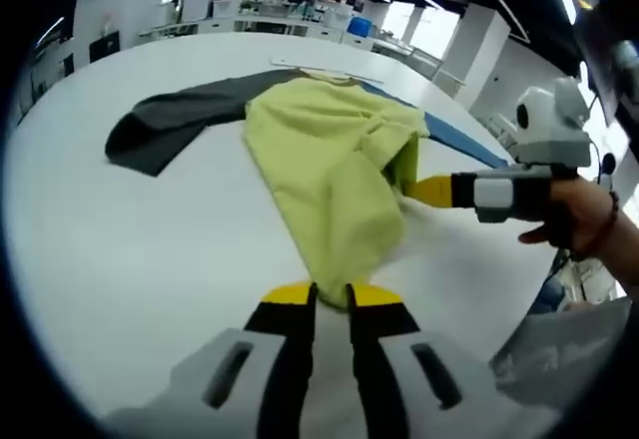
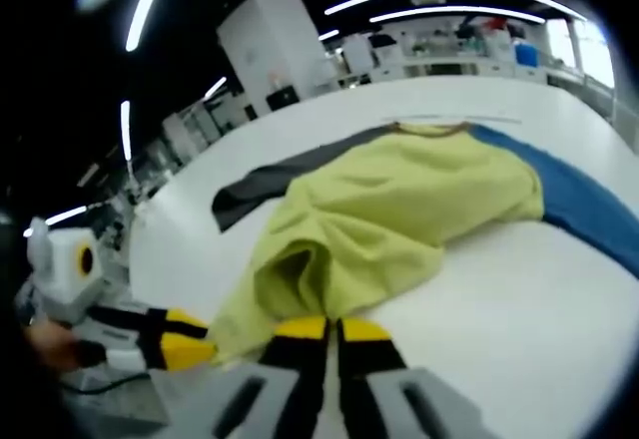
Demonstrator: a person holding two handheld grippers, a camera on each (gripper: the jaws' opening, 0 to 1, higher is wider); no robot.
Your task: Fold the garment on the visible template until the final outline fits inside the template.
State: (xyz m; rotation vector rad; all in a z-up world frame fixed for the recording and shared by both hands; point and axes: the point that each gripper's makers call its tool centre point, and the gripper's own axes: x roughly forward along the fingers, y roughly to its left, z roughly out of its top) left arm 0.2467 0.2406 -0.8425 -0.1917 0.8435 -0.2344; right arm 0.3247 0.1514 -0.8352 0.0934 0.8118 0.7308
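Garment lies mid-frame on the table, yellow body over dark sleeve and blue sleeve. Left gripper and right gripper each pinch its hem, jaws closed. Uneven pulling risks bunching or a slipped edge.

table: open either side of garment | obstacles: garment heap mid-table
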